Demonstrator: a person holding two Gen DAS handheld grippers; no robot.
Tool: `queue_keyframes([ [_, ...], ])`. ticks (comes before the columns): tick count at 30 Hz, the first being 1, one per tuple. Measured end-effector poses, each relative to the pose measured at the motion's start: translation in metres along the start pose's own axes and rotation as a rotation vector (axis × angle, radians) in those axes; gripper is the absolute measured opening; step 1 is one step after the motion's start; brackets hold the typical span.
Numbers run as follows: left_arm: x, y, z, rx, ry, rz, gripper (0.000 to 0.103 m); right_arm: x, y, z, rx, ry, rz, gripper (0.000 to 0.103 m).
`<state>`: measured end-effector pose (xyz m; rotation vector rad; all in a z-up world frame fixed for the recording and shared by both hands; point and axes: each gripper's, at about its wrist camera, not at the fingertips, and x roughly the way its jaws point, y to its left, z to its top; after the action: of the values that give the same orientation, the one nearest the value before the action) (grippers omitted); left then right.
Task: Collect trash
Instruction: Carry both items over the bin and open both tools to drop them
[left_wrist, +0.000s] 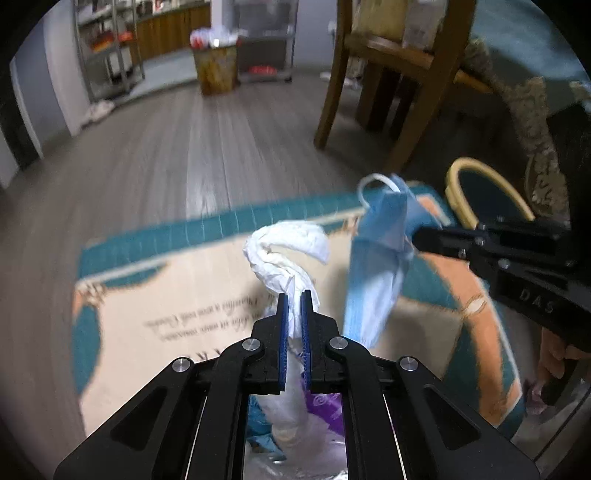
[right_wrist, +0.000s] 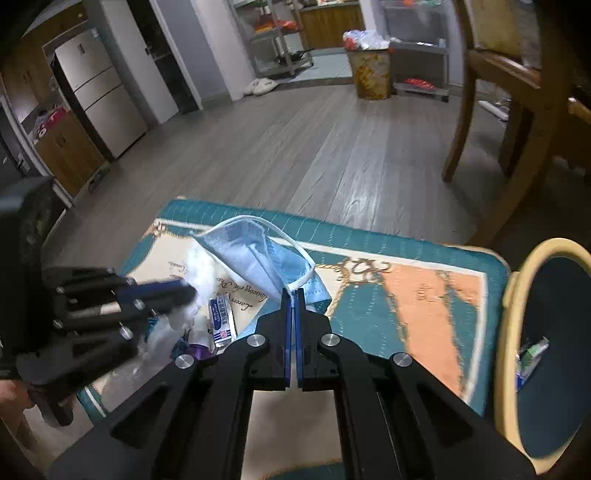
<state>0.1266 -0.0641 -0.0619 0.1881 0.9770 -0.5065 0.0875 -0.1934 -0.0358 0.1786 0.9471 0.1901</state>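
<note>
White crumpled tissue (left_wrist: 291, 254) is clamped in left gripper (left_wrist: 294, 306); right gripper (right_wrist: 294, 295) pinches blue pleated face mask (right_wrist: 255, 254) above patterned rug (right_wrist: 424, 302).

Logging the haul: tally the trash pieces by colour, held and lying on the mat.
Blue: 1, face mask in right gripper
White: 2, crumpled tissue in left gripper; small packet on mat
Purple: 1, wrapper
Total: 4

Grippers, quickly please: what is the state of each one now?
Left gripper: closed on the crumpled white tissue.
Right gripper: closed on the blue face mask.
</note>
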Motion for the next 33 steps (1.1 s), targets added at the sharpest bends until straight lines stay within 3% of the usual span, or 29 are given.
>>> queue_keyframes([
  [9,-0.068,-0.040,0.016,0.075,-0.144,0.017,0.008,-0.089,-0.007,-0.002,0.024,-0.106,-0.079,0.001],
  [15,-0.100,-0.067,0.023,0.096,-0.216,-0.010,0.008,-0.160,-0.031,-0.016,0.124,-0.214,-0.140,0.001],
  [25,-0.089,-0.130,0.036,0.178,-0.228,-0.091,0.008,-0.200,-0.086,-0.029,0.156,-0.265,-0.253,0.001],
  [33,-0.065,-0.181,0.045,0.252,-0.220,-0.142,0.008,-0.196,-0.133,-0.044,0.266,-0.241,-0.290,0.001],
])
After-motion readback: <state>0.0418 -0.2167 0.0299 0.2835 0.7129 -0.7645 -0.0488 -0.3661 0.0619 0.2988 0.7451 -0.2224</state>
